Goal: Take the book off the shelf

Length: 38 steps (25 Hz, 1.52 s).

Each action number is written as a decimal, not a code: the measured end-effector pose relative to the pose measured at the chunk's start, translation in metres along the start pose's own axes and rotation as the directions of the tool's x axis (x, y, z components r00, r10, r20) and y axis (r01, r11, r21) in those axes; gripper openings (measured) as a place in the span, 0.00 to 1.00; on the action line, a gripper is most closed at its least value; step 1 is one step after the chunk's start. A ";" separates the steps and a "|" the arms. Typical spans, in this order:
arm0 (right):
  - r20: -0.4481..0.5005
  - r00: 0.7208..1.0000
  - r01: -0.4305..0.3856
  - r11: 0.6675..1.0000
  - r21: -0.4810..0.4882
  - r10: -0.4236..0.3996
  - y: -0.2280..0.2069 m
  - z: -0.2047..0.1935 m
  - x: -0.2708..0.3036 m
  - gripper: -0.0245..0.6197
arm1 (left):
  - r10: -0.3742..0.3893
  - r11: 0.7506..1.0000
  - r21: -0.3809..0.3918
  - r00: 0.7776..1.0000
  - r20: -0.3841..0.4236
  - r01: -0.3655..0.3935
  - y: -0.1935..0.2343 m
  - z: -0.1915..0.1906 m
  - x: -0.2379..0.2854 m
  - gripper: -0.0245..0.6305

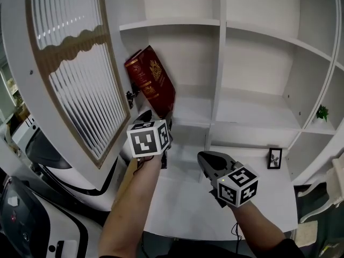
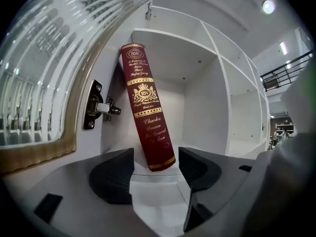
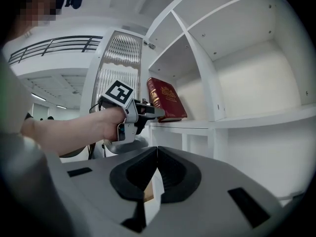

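Note:
A dark red book with gold print leans tilted against the left wall of a white shelf compartment. The left gripper view shows the book's spine, its top to the left. My left gripper is held up right in front of the book's lower end. Its jaws stand open on either side of that end, with gaps showing and no pad pressing. My right gripper hangs lower and to the right, shut and empty. The right gripper view shows the left gripper at the book.
An open cabinet door with ribbed glass stands at the left, its hinge beside the book. A small framed picture and a little green plant sit on shelves at the right. White machines are at the lower left.

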State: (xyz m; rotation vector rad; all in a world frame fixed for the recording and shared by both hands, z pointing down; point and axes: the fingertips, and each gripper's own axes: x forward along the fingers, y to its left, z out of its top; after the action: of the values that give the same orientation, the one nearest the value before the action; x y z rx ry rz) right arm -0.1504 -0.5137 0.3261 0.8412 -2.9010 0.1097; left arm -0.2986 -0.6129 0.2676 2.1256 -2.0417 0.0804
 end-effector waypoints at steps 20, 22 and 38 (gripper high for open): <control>-0.016 1.000 0.008 0.996 0.090 -0.006 -0.011 -0.031 -0.017 0.06 | 0.032 0.999 -0.006 0.999 0.005 -0.032 0.002 0.034 0.040 0.46; -0.019 1.000 0.011 0.995 0.097 -0.010 -0.011 -0.034 -0.019 0.06 | 0.043 0.997 -0.058 0.999 -0.012 -0.043 0.006 0.033 0.047 0.46; -0.089 0.994 0.070 0.991 0.115 -0.060 0.016 -0.062 -0.042 0.06 | -0.080 0.993 -0.078 0.994 0.070 0.085 -0.004 0.018 -0.015 0.38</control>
State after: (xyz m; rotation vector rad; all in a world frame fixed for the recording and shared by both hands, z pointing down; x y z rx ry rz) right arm -0.1182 -0.4714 0.3813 0.9255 -2.8073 0.3063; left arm -0.2975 -0.6014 0.2467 2.1879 -1.9541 -0.0845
